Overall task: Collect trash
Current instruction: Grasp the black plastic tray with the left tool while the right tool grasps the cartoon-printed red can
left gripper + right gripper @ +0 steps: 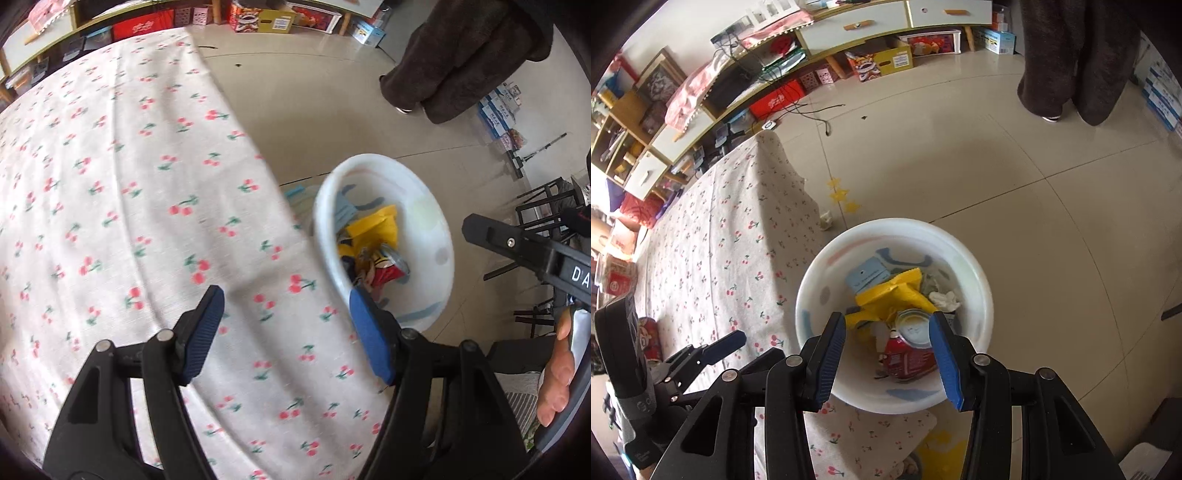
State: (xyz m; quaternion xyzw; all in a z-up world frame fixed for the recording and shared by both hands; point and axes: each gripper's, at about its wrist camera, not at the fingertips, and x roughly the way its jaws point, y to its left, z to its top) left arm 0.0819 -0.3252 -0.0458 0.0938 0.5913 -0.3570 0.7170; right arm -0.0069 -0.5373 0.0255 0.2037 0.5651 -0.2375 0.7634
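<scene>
Tiled floor beside a cherry-print worktop [713,258] carries a white bin [982,295] already holding a red can [908,360], a yellow wrapper [890,295] and a tissue [945,300]. Right gripper [888,356] hangs above it, fingers apart and empty; left gripper [284,334] likewise over the cloth. A crumpled paper [826,219] lies on the floor: probably next; approach low, close fully.
</scene>
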